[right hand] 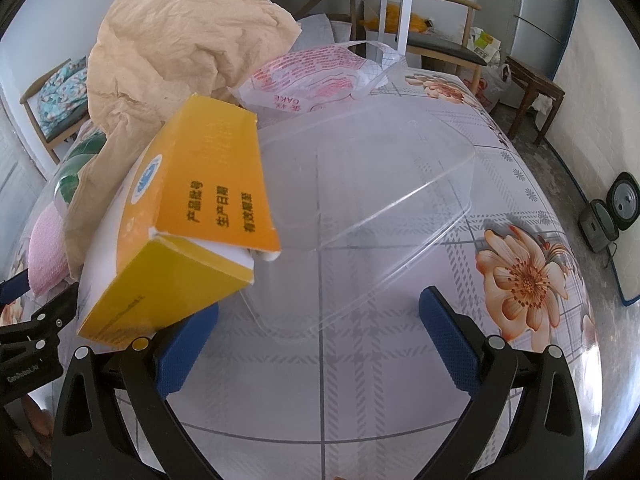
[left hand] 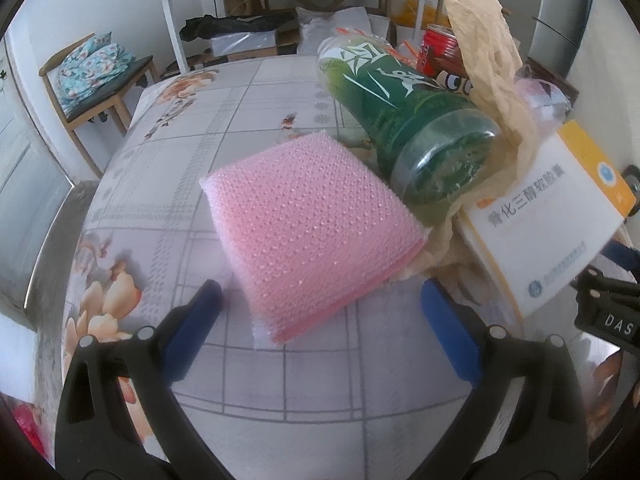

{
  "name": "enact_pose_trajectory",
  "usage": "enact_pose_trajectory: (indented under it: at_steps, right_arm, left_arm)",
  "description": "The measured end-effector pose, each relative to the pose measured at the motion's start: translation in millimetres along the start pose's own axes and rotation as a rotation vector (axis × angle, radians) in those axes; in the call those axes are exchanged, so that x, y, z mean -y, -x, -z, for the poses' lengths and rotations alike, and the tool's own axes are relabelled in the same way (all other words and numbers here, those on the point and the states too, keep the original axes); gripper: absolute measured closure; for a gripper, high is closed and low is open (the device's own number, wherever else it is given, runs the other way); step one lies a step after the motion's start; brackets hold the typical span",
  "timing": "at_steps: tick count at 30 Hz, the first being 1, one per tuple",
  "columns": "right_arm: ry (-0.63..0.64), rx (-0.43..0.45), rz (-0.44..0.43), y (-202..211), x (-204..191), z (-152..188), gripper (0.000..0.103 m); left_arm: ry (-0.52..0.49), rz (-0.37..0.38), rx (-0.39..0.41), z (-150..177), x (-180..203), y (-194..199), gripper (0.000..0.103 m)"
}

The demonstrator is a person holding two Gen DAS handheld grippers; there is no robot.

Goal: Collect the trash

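Left gripper [left hand: 320, 316]: black forked arms, blue textured pads [left hand: 450, 334], silver round screws. Right gripper [right hand: 318, 322]: same build; white lettering on black body.

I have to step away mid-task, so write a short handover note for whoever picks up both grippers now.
Left gripper: open, empty, facing the pink sponge.
Right gripper: open, empty, facing the clear tray.
All on the table: green bottle, brown paper, yellow box, printed wrapper.
Done: nothing picked up, as far as visible.
Left: collect everything. No bin in view.
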State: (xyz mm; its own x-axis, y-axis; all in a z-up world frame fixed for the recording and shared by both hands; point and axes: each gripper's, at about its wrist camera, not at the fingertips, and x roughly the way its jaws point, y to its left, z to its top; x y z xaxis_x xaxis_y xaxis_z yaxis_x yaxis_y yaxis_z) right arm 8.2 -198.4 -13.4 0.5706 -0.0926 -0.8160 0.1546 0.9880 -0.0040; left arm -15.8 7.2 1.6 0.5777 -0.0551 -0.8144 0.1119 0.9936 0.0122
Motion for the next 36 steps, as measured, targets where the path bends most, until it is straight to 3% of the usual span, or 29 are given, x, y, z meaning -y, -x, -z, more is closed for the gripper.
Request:
enact_pose_trajectory:
  at_steps: [36]
  right_arm:
    - [0.055,-0.003,-0.039,9.4,5.6,7.9,0.006]
  left_arm:
    - [-0.014,0.012,0.002,-1.8,-1.8,-0.7,0.007]
